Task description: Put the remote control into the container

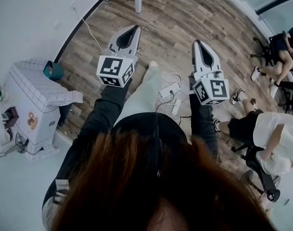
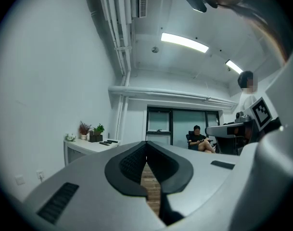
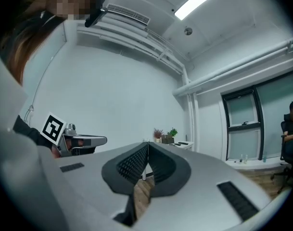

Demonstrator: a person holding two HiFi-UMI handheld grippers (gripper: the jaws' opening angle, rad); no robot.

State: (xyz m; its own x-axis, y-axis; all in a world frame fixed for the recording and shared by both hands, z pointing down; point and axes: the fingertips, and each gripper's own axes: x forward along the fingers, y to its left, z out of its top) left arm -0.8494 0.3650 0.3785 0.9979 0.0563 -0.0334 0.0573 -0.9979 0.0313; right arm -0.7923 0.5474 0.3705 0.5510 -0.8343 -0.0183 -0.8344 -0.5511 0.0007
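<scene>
What look like dark, slim remote controls [image 2: 106, 142] lie on the white bench [image 2: 83, 149] by the far wall, beside small potted plants [image 2: 91, 130]. I can make out no container. The step is probably the approach: walk closer, stay level, and open only near one remote. Both the left tongs [image 2: 146, 144] and right tongs [image 3: 147, 146] are closed tip to tip, gripping nothing.

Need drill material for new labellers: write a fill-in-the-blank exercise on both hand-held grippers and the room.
1. The left hand-held gripper has its jaws ____.
2. Between the jaws of the right hand-held gripper there is ____.
3. The floor below them is laid with ____ planks.
4. The plants stand on a ____ table.

Missing words: shut; nothing; wood; white.
</scene>
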